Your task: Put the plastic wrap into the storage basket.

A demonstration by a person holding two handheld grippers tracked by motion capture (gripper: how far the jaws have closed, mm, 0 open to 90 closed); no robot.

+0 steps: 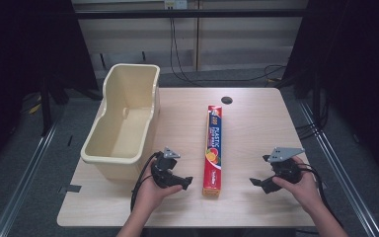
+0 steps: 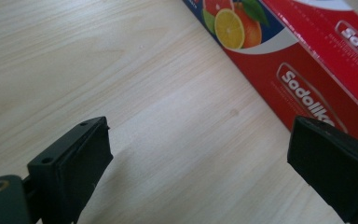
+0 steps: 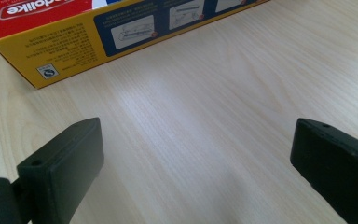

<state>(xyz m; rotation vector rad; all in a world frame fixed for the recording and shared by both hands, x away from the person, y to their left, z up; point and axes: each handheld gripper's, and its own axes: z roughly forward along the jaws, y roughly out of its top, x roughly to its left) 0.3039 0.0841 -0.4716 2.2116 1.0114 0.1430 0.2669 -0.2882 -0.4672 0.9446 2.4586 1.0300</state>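
High view from over the table [image 1: 256, 123]: a cream tub [image 1: 123, 118] sits at the left edge, its far wall hiding part of the inside. The left gripper [image 1: 185, 182], jaws spread, sits just left of the wrap box [image 1: 214, 148]; the gripper views cut that box off but show its labels. The right gripper [image 1: 257, 183], also spread, has bare wood around it.
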